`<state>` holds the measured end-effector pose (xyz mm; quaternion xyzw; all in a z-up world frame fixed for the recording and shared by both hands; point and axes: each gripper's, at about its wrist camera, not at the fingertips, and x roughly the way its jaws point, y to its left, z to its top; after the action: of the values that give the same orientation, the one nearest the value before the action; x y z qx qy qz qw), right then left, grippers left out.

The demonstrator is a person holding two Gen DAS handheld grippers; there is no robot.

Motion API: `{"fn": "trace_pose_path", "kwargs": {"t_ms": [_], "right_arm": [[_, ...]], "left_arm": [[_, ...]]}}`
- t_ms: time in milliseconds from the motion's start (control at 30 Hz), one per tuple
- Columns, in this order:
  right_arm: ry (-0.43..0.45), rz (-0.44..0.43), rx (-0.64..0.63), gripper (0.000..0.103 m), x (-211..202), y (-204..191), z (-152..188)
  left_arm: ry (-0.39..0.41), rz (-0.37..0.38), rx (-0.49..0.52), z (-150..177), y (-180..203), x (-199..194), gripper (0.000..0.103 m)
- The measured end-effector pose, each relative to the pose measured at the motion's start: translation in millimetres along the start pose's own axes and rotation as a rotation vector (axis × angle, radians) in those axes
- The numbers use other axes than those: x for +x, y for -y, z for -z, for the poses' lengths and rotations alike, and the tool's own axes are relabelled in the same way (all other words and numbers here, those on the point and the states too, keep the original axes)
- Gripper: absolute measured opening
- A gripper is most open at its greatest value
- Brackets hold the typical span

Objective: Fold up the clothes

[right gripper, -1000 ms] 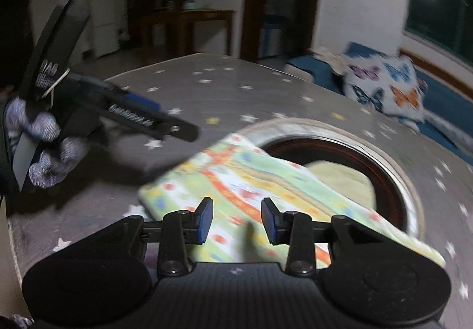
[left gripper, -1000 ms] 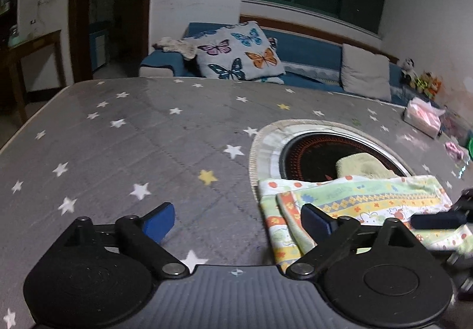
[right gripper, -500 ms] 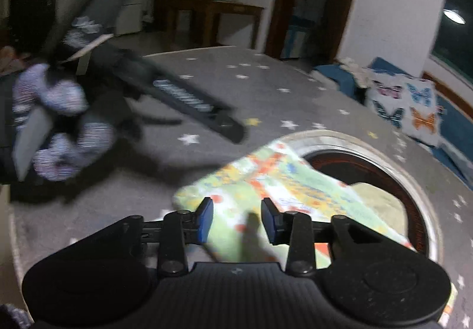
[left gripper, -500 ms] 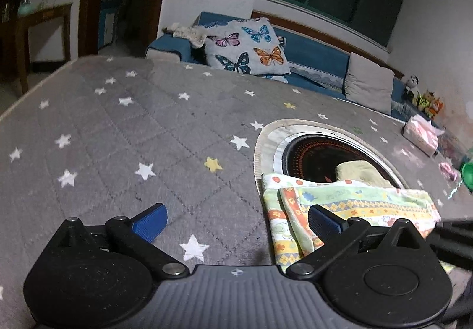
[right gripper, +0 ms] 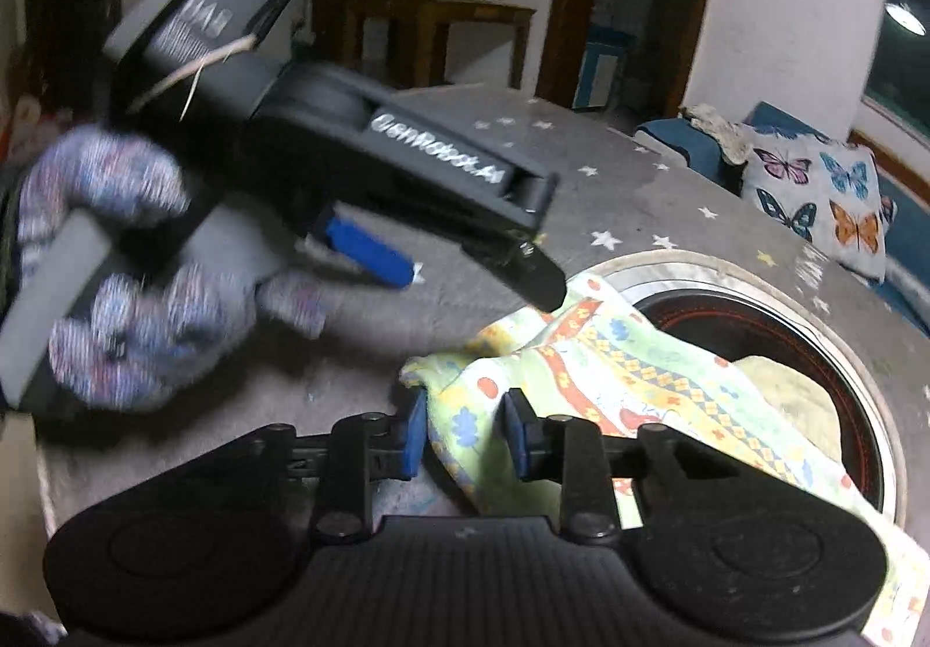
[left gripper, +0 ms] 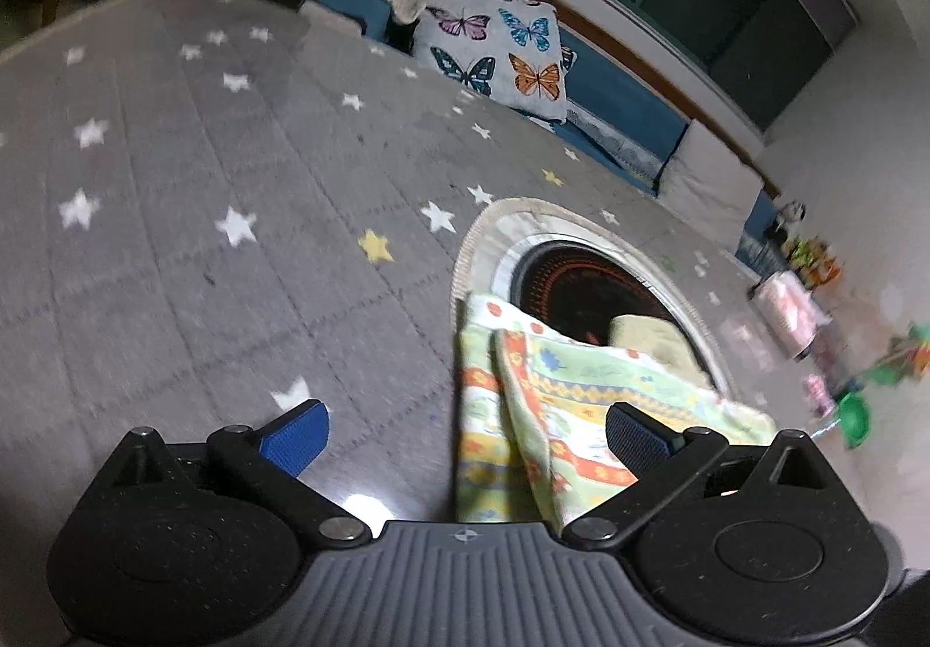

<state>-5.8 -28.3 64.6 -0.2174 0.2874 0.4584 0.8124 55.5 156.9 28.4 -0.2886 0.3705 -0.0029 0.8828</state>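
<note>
A folded cloth with a green, yellow and orange print lies on the grey star-patterned table cover, partly over a round dark opening; it shows in the left wrist view (left gripper: 558,403) and the right wrist view (right gripper: 616,374). My left gripper (left gripper: 465,435) is open wide, its fingers either side of the cloth's near edge. In the right wrist view the left gripper's body (right gripper: 407,164) hangs over the cloth's far corner, held by a gloved hand (right gripper: 122,286). My right gripper (right gripper: 465,435) is partly open, with the cloth's near corner between its pads (right gripper: 415,432).
A round dark opening (left gripper: 587,286) in the table holds a pale yellow cloth (left gripper: 657,345). A blue sofa with a butterfly cushion (left gripper: 500,48) stands beyond the table. A pink packet (left gripper: 790,310) and a green object (left gripper: 854,414) lie at the right edge.
The left gripper has swung in over the cloth's far corner and tilted. The cloth's near corner has bunched up between the right gripper's pads.
</note>
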Motion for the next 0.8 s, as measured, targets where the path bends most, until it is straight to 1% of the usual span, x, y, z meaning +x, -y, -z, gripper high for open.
{"fn": "trace_pose_path", "kwargs": {"t_ms": [67, 167, 233, 333, 367, 400, 433, 467, 500, 533, 567, 667, 733, 800], "right_arm": [[0.017, -0.007, 0.035, 0.025, -6, 5, -2], [0.047, -0.022, 0.080, 0.024, -19, 14, -4], [0.062, -0.030, 0.097, 0.024, -25, 17, -5], [0.072, -0.043, 0.109, 0.024, -30, 19, -2], [0.074, -0.048, 0.110, 0.024, -31, 19, 0], [0.075, -0.050, 0.109, 0.024, -32, 18, 1], [0.077, -0.051, 0.108, 0.024, -33, 18, 2], [0.079, -0.051, 0.108, 0.024, -33, 18, 4], [0.081, -0.052, 0.114, 0.024, -34, 19, 5], [0.081, -0.056, 0.120, 0.026, -35, 21, 6], [0.085, -0.059, 0.132, 0.027, -38, 23, 9], [0.099, -0.060, 0.166, 0.028, -49, 30, 16], [0.107, -0.034, 0.187, 0.027, -59, 38, 23], [0.101, 0.023, 0.222, 0.028, -66, 55, 32]], "left_arm": [[-0.010, 0.029, -0.048, 1, 0, -1, 0.103], [-0.055, 0.107, -0.154, 3, 0, 2, 0.102], [-0.084, 0.158, -0.220, 6, 0, 6, 0.097], [-0.111, 0.213, -0.278, 12, 3, 13, 0.079], [-0.120, 0.225, -0.294, 13, 3, 15, 0.068], [-0.128, 0.237, -0.310, 15, 3, 18, 0.052], [-0.133, 0.244, -0.319, 17, 3, 20, 0.042], [-0.136, 0.246, -0.323, 18, 3, 21, 0.028], [-0.136, 0.245, -0.322, 19, 3, 22, 0.022], [-0.135, 0.242, -0.313, 20, 3, 22, 0.020], [-0.133, 0.236, -0.301, 20, 3, 21, 0.016], [-0.123, 0.218, -0.272, 21, 4, 19, 0.013], [-0.117, 0.209, -0.265, 22, 4, 18, 0.013], [-0.114, 0.203, -0.261, 23, 3, 19, 0.013]]}}
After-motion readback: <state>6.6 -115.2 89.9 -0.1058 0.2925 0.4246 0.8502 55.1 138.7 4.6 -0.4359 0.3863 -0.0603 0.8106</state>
